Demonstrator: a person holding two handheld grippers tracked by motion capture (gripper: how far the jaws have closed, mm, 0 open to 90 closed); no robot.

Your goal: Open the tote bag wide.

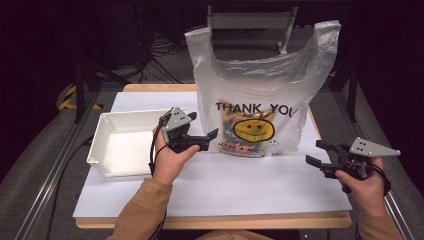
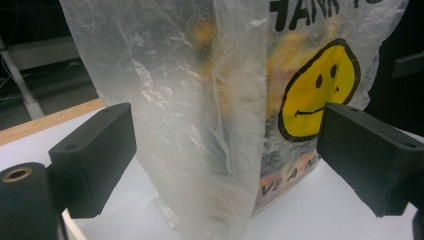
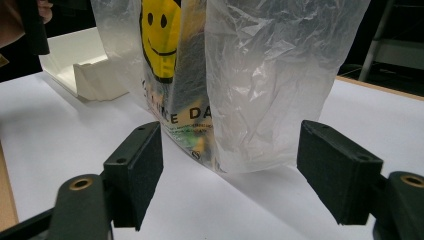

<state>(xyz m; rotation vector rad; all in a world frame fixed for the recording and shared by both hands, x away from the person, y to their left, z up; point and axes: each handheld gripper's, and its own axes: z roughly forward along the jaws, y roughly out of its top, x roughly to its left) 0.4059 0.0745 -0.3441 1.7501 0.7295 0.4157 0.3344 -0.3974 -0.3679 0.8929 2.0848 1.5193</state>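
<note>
I bring my left tongs (image 1: 209,138) and right tongs (image 1: 315,151), both open, toward the bag (image 1: 257,95) standing mid-desk. Next, I think each must pinch a side.

bag (image 1: 260,95) contents blurred by plastic, unidentifiable

White tray (image 1: 125,145) on white table sheet (image 1: 235,185), wooden edge

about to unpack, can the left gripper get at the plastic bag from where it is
Probably yes: the left gripper is open beside the plastic bag, whose left edge sits between its jaws, with nothing between them.
</note>
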